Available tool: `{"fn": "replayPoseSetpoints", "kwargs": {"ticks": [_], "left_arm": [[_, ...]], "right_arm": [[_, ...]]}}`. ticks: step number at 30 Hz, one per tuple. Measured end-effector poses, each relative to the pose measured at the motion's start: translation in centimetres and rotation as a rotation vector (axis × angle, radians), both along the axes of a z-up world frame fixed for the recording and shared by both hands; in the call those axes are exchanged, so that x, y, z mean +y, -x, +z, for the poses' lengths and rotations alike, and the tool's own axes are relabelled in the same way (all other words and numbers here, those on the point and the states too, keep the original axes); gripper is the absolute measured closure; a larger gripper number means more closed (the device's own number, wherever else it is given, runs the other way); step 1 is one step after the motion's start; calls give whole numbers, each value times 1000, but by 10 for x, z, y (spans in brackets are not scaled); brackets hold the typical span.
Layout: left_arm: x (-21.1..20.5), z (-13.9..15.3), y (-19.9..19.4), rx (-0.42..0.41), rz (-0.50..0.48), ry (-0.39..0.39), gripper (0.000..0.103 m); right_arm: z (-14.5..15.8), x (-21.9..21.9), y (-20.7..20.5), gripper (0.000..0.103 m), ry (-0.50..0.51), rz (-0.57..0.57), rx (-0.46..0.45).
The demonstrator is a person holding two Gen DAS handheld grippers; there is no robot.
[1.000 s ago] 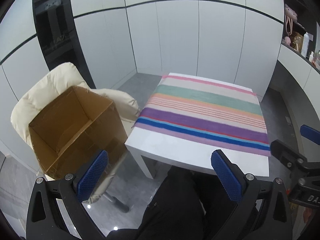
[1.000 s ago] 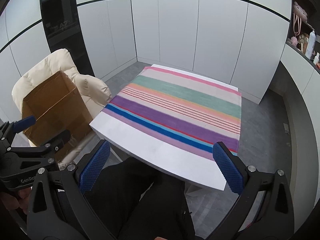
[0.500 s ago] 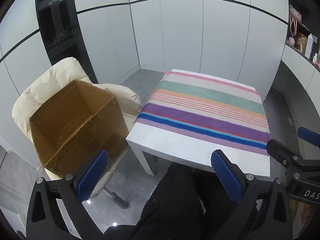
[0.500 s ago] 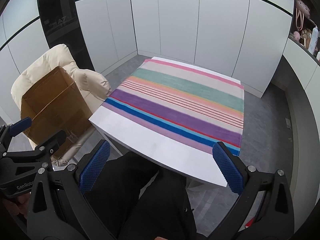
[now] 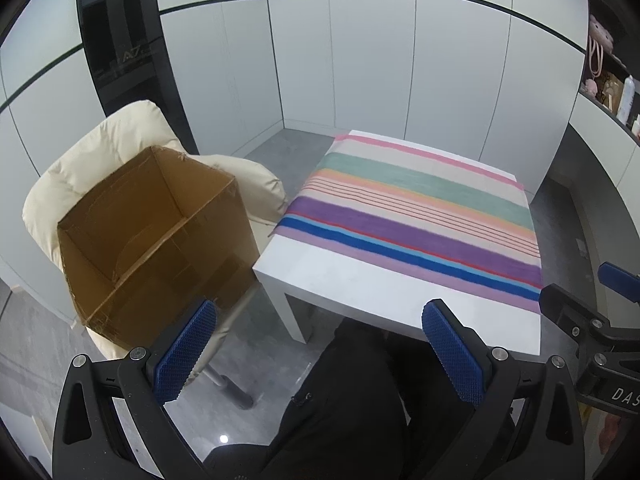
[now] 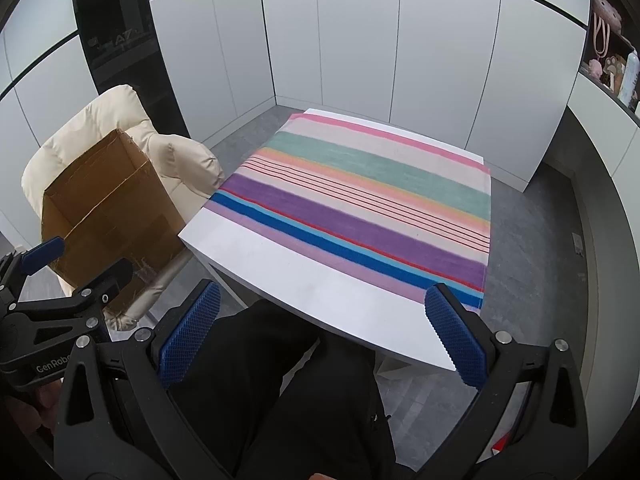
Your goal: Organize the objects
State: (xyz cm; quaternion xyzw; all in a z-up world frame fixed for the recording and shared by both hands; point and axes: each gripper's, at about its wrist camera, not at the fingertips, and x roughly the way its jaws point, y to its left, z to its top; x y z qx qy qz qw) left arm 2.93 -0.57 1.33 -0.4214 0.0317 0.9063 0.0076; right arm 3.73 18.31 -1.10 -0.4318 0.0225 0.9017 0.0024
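Note:
A white low table (image 5: 360,280) (image 6: 304,276) carries a striped cloth (image 5: 420,208) (image 6: 360,188) with nothing on it. An open brown cardboard box (image 5: 156,236) (image 6: 108,208) stands on a cream padded chair (image 5: 96,148) (image 6: 96,128) to the table's left; what I see of its inside holds nothing. My left gripper (image 5: 320,354) hangs open above the person's dark trouser legs (image 5: 348,392), short of the table's near edge. My right gripper (image 6: 322,332) is open too, over the same lap. Each gripper shows at the edge of the other's view.
White cabinet panels close off the room behind the table. A dark glass panel (image 5: 120,40) stands behind the chair. Shelves at the far right (image 5: 612,84) hold pink soft toys and bottles. Grey floor (image 5: 576,232) surrounds the table.
Both views have shifted slightly: the table and box sit a little lower and nearer in frame. Both grippers stay open and hold nothing.

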Motion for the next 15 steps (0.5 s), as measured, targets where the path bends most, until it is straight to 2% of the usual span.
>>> {"fn": "replayPoseSetpoints", "kwargs": {"ticks": [15], "left_arm": [[-2, -3, 1, -11, -6, -15, 0]], "right_arm": [[-1, -3, 0, 0, 0, 1, -4]]}}
